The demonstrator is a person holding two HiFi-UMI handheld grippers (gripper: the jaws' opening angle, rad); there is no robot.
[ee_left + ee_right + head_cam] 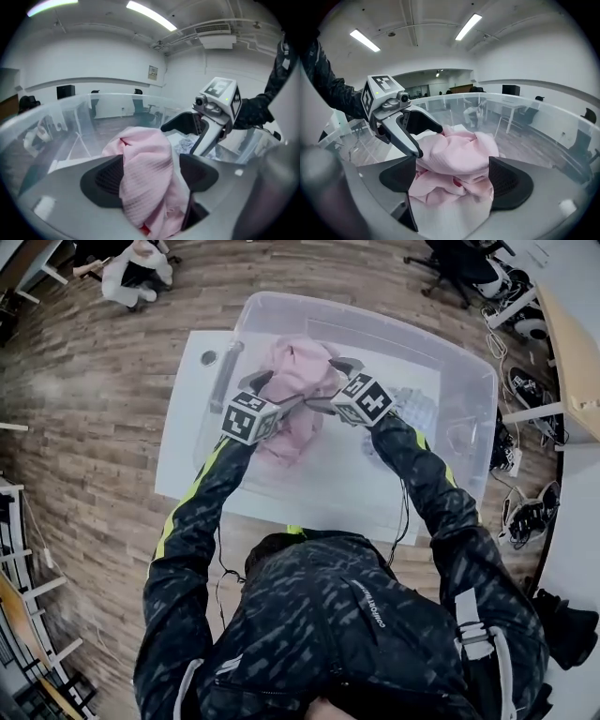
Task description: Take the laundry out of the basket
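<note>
Seen from above, a person in a dark patterned jacket reaches both arms into a clear plastic basket (375, 320) that stands on a white desk (183, 427). A crumpled pink garment (298, 367) lies inside the basket, towards its left side, and both grippers meet at it.

The left gripper (272, 395) comes in from the left. Its jaws are spread, and the pink garment (150, 164) hangs between them as a tall fold, with a gap visible beside the cloth on the left pad's side.

The right gripper (328, 385) comes in from the right, just beside the left one. Its jaws are also spread wide. The bunched pink garment (459, 154) fills most of the space between them without being pinched.

Each gripper view shows the other gripper close by, its tip at the far edge of the cloth.

A pale patterned cloth (412, 409) lies further right in the basket, behind the right gripper's marker cube. The desk stands on a wooden floor (84, 381).
</note>
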